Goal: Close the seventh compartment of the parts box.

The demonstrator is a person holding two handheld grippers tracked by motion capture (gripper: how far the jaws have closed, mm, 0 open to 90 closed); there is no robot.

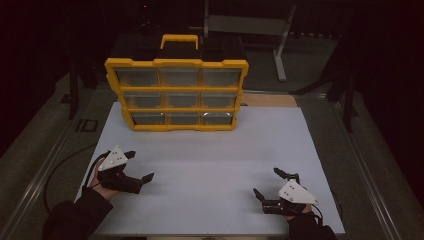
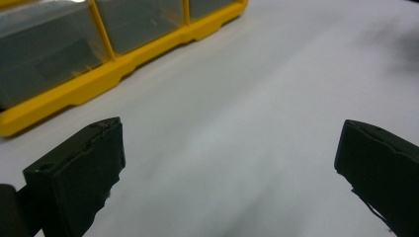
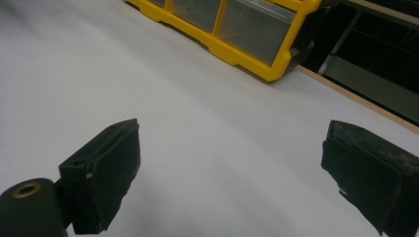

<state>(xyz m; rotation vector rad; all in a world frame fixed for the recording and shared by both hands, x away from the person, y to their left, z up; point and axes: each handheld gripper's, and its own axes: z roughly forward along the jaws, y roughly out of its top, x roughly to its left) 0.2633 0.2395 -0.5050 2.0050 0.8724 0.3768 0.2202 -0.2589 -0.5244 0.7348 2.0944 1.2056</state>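
Resting low at the near edge of the white desk (image 1: 210, 165): left gripper (image 1: 139, 166) at the near left, jaws spread wide, pinching nothing, held in a hand (image 1: 102, 189) in a dark sleeve. Sitting near the right corner: right gripper (image 1: 271, 184), jaws likewise parted and holding nothing, grey three-cornered plate on top. Lying well apart from each other, both pointing roughly toward the middle of the sheet. Showing, in the left gripper view, two black pads (image 2: 84, 173) wide apart over bare white surface; the same in the right gripper view, pads (image 3: 106, 170) open. Standing farther back, at the far edge of the desk and well apart from both grippers: yellow organizer case (image 1: 176, 94), upright, with three rows of three clear drawers and a yellow handle on top. Appearing also in the left gripper view (image 2: 94, 81) and the right gripper view (image 3: 232, 49).
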